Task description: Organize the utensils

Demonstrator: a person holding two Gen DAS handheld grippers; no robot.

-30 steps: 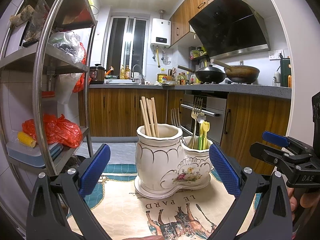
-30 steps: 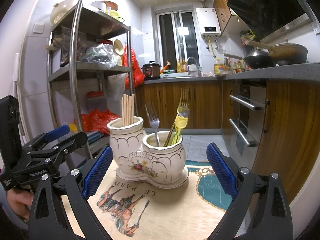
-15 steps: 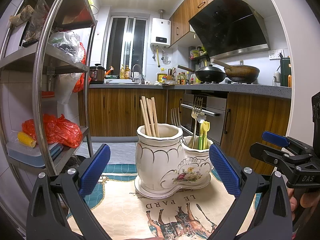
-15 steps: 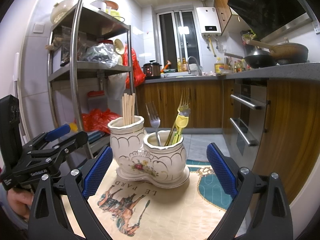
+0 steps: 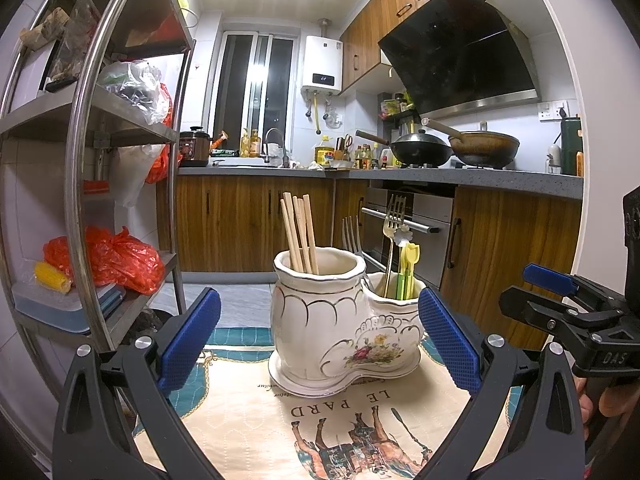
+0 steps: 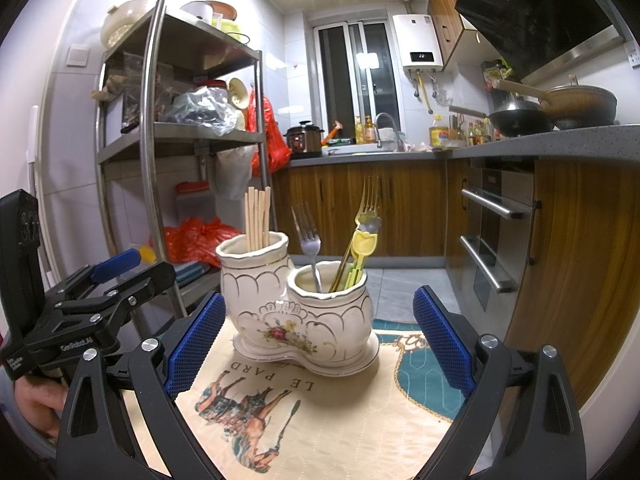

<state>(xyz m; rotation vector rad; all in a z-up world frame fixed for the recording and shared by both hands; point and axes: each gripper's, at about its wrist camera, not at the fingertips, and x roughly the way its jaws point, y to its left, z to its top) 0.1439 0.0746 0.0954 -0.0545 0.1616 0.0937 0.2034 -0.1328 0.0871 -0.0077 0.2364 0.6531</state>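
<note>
Both grippers hung level over the mat, side by side, each aimed at the holder. Left gripper (image 5: 318, 340): jaws spread wide, blue pads (image 5: 190, 338) clear of the ceramic on both sides, nothing between them. Right gripper (image 6: 316, 342): same, spread wide, pads (image 6: 444, 344) apart from the holder, empty. Each gripper showed at the edge of the other's view, with part of a hand (image 6: 38, 404) gripping the left gripper's handle.

Steel shelf rack (image 6: 152, 136) stood left of the table, with red plastic bags (image 5: 108, 258) and lidded boxes on its lower shelf. Wood-front kitchen cabinets (image 5: 240, 228) ran behind, two woks (image 5: 452, 148) on the hob.

Horse-print table mat (image 6: 304, 412), cream with teal border, lettered "LE PARD", lay under everything.

Double-cup ceramic utensil holder (image 5: 340, 320), white with gold trim and a flower decal, sat upright on the mat, near centre in both views. Taller cup held a bundle of wooden chopsticks (image 5: 300, 232), standing nearly upright. Lower cup held a silver fork (image 6: 308, 244), a gold fork (image 6: 366, 208) and yellow-green plastic picks (image 6: 360, 252), all tines or heads up, leaning slightly.
</note>
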